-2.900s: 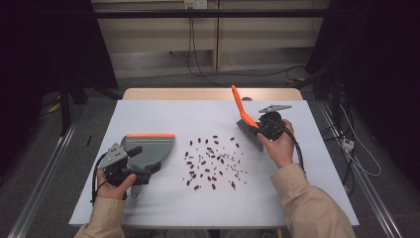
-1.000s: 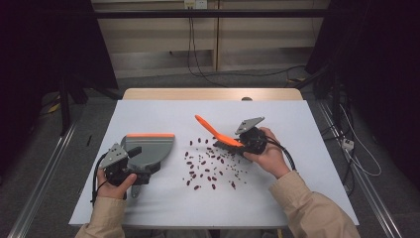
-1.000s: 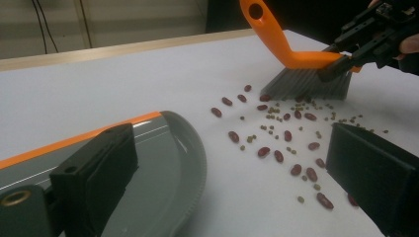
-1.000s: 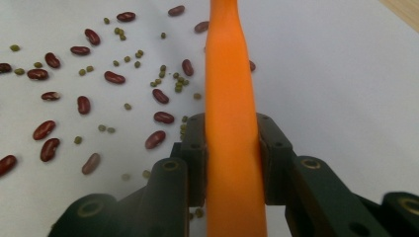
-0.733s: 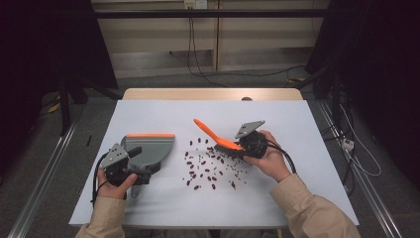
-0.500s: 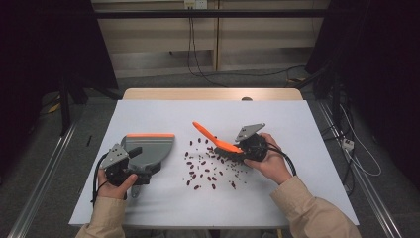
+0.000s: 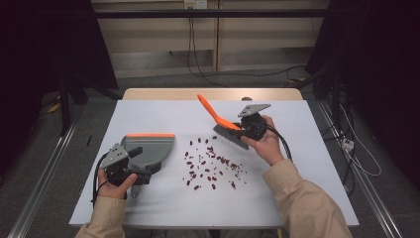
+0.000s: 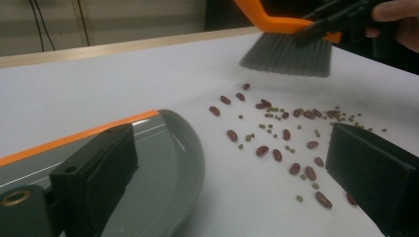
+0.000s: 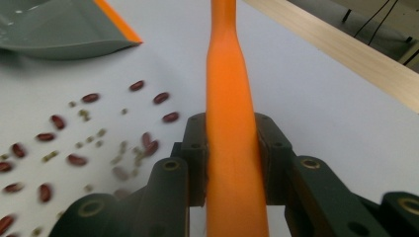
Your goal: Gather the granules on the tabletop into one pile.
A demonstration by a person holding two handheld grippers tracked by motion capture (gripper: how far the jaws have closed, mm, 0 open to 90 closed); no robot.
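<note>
The right gripper (image 7: 243,130) has its fingers clamped on the orange brush (image 7: 222,120) above the scattered beans (image 7: 212,164); left gripper (image 7: 130,166) clamps the grey dustpan (image 7: 148,149) on the tabletop (image 7: 297,188)

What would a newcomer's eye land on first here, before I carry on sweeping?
Probably the orange-handled brush, clamped in the right gripper and held tilted over the far right edge of the spill. Next, the scattered red beans mid-table on the white table, with smaller green bits among them. Left of them lies the grey dustpan with its orange edge, held by the left gripper.
</note>
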